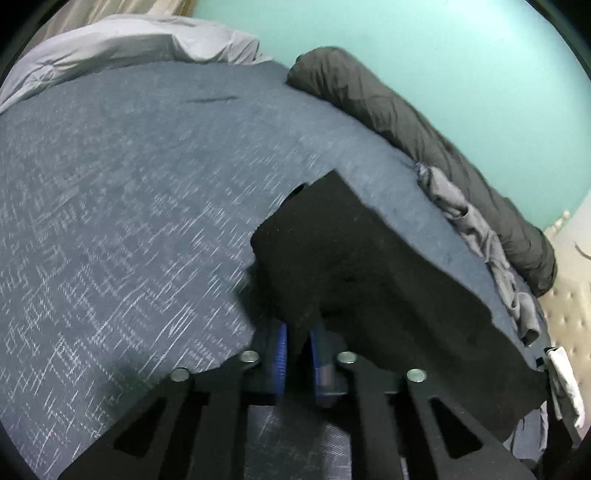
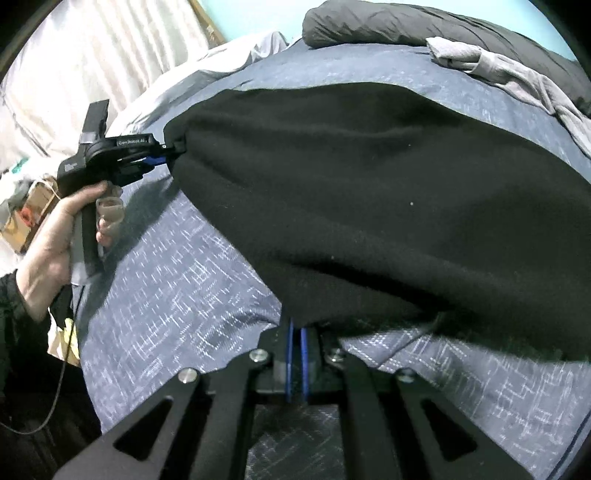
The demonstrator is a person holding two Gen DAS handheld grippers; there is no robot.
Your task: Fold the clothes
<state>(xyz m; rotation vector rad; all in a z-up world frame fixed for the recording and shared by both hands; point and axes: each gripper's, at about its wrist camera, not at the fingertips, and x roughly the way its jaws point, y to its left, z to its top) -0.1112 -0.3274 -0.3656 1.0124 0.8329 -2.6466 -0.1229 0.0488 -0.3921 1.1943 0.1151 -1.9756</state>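
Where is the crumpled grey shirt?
The grey shirt lies bunched at the bed's far edge, upper right in the right wrist view, against the dark rolled blanket and beyond the black garment.

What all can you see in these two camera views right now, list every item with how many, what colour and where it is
black garment: one, black, held up over the bed between both grippers
bedspread: one, blue-grey with white flecks, covering the bed
dark bolster: one, dark grey, along the bed's far edge by the turquoise wall
grey garment: one, light grey, crumpled beside the bolster
pale duvet: one, light grey, at the bed's far left
cardboard box: one, brown, left of the bed
left gripper: shut on the garment's edge
right gripper: shut on the garment
hand: one, gripping the left gripper's handle
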